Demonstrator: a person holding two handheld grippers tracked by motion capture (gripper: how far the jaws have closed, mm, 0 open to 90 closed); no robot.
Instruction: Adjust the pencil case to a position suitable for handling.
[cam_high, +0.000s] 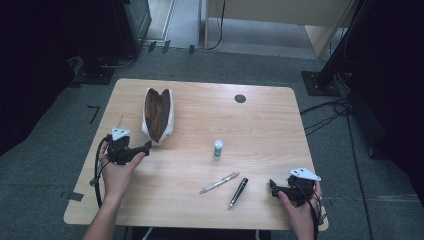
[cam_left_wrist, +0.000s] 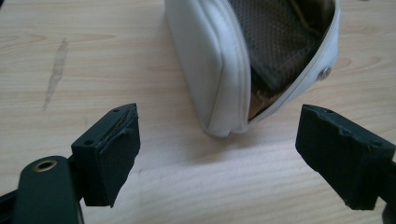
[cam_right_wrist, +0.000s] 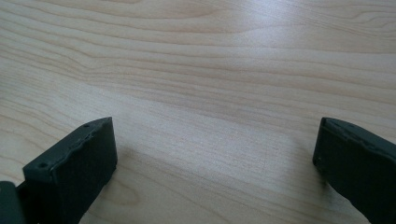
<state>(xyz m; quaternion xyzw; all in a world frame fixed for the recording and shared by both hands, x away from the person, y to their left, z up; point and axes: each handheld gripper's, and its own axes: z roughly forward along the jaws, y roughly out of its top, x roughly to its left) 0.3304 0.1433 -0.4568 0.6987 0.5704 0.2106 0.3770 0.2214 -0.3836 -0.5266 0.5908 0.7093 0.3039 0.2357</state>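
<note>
A white pouch (cam_high: 158, 116) with a brown lining lies unzipped and gaping on the left half of the wooden table (cam_high: 200, 115). My left gripper (cam_high: 148, 146) points at its near end, just short of it. In the left gripper view the pouch's corner (cam_left_wrist: 224, 93) lies ahead between my wide-apart jaws, untouched, so the left gripper (cam_left_wrist: 219, 154) is open. My right gripper (cam_high: 271, 185) rests near the table's front right edge; in the right gripper view it (cam_right_wrist: 215, 163) is open over bare wood.
A small white bottle with a green cap (cam_high: 218, 148) stands mid-table. A silver pen (cam_high: 219, 183) and a black pen (cam_high: 238, 192) lie near the front edge. A dark round cable hole (cam_high: 240, 98) sits at the back. Cables and stands surround the table on the floor.
</note>
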